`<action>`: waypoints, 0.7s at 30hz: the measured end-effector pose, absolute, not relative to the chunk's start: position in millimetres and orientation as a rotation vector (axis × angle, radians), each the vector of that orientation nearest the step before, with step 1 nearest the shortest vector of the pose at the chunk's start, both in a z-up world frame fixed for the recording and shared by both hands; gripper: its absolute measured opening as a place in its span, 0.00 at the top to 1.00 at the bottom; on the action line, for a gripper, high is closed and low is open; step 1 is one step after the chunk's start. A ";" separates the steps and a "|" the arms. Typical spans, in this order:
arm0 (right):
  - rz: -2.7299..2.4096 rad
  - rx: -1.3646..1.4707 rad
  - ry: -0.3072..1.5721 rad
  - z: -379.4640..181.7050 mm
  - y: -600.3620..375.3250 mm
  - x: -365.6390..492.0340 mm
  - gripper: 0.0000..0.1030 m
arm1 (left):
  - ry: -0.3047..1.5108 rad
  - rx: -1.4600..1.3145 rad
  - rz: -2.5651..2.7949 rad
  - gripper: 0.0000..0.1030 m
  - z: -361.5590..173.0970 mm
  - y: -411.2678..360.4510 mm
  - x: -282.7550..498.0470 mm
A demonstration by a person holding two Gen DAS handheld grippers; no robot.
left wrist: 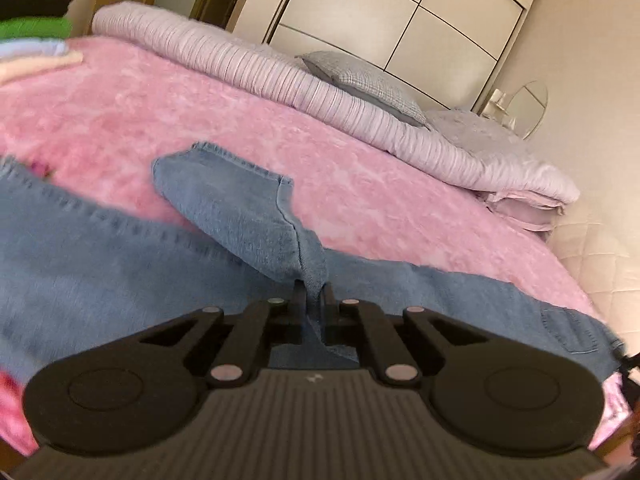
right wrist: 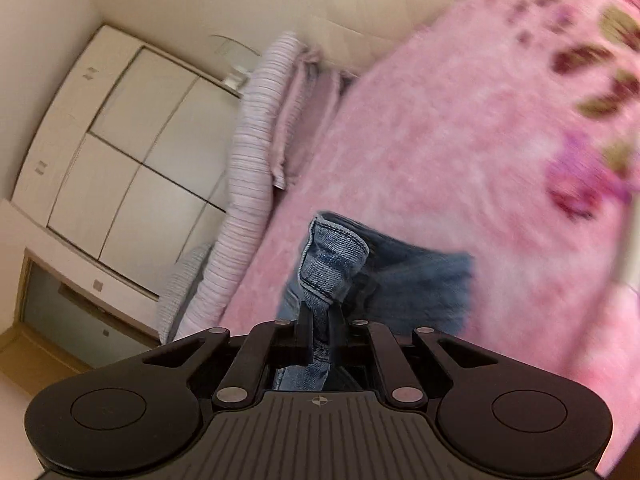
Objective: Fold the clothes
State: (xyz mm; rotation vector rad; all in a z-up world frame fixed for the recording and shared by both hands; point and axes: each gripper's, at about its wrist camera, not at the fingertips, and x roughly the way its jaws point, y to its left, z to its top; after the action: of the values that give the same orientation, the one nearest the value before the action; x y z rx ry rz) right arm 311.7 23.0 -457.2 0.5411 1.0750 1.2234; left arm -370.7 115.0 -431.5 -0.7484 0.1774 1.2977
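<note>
A pair of blue jeans [left wrist: 104, 264] lies spread across the pink blanket [left wrist: 160, 120] of a bed. My left gripper [left wrist: 312, 288] is shut on a fold of the denim, and a hemmed leg end [left wrist: 224, 188] sticks up and away from its fingers. In the right wrist view my right gripper [right wrist: 320, 316] is shut on another bunch of the jeans [right wrist: 332, 256], with a stitched hem raised above its fingers. More denim [right wrist: 424, 284] trails to the right over the blanket [right wrist: 440, 140]. This view is tilted and blurred.
A striped lilac duvet [left wrist: 280, 76] and pillows [left wrist: 372, 84] line the bed's far side. A stack of folded clothes [left wrist: 32, 28] sits at the far left. White wardrobe doors [left wrist: 380, 12] stand behind the bed. A round mirror [left wrist: 528, 108] leans at the far right.
</note>
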 end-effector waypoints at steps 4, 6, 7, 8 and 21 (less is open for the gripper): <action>1.237 0.537 1.072 -456.3 7.2 310.0 0.95 | 0.205 -0.740 1.305 0.96 -444.0 99.5 -369.8; 1.253 0.539 1.052 -450.8 2.4 309.4 0.95 | 0.181 -0.730 1.307 0.96 -443.6 93.4 -370.3; 1.257 0.531 1.044 -448.8 2.9 309.4 0.95 | 0.183 -0.720 1.309 0.96 -443.6 91.4 -369.7; 1.244 0.506 1.049 -452.6 6.6 310.3 0.95 | 0.197 -0.714 1.310 0.96 -445.4 91.2 -368.4; 1.067 0.261 0.910 -434.3 -12.9 270.8 0.57 | 0.379 -0.637 1.405 0.76 -440.3 69.6 -358.9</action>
State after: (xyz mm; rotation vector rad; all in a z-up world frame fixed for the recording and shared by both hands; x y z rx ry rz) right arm 270.8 -12.9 -434.3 0.2607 0.9098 1.0672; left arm -358.9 69.6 -440.3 -0.6366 0.3788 1.4053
